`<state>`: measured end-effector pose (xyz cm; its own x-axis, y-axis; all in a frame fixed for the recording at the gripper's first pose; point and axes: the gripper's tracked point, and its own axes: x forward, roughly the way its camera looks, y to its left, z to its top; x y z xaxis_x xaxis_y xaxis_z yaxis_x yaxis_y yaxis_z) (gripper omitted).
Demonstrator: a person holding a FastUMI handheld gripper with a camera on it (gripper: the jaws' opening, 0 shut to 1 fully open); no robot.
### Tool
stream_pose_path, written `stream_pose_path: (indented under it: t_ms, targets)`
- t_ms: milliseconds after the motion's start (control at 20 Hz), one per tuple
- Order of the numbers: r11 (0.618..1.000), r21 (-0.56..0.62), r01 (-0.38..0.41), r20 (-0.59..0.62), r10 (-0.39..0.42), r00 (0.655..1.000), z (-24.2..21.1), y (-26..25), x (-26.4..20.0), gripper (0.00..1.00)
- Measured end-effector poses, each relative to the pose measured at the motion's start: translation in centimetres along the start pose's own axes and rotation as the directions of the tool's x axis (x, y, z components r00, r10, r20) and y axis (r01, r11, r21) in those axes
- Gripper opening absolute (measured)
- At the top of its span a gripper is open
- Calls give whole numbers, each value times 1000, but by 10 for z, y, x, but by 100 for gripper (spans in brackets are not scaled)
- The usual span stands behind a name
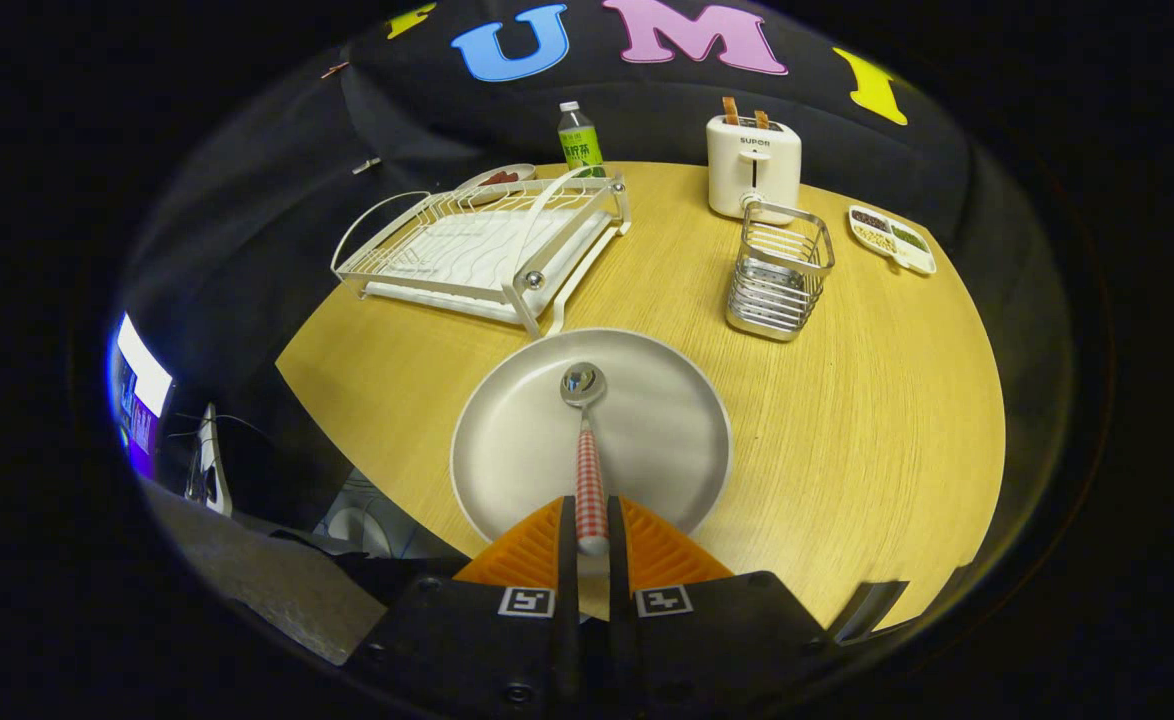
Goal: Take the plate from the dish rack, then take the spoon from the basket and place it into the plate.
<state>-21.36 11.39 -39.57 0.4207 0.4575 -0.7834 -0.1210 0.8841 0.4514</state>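
Note:
A pale round plate (647, 440) lies flat on the wooden table just ahead of my fingers. My gripper (591, 520) is shut on the spoon (587, 450), holding its red-and-white checked handle between both orange fingers (532, 555). The spoon's shiny bowl reaches out over the middle of the plate. Whether the bowl touches the plate I cannot tell. Beyond the plate to the left stands the white wire dish rack (482, 250). The metal wire basket (779, 280) stands beyond the plate to the right.
A white toaster (753, 165) with two slices stands behind the basket. A green bottle (578, 140) and a small dish (497, 180) sit behind the rack. A divided snack tray (892, 238) lies right of the toaster. The table's curved edge (347, 440) runs close to the plate's left.

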Motion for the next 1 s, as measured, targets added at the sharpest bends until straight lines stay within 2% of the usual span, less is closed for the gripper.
stream_pose_path:
  t_ms: [250,450,550,600,650,800,1000]
  targets:
    - [999,0,37,-30,-37,999,-7,-8,10,18]
    - [999,22,40,-27,-39,999,-4,-12,11,30]
    - [999,30,36,-23,-35,999,-1,-11,10,46]
    - [999,30,36,-22,-36,999,0,-13,9,62]
    - [999,28,38,-22,-37,999,1,-15,7,67]
    - [999,25,43,-13,-42,999,7,-18,1,96]
    - [998,9,60,67,-60,996,43,-25,-18,99]
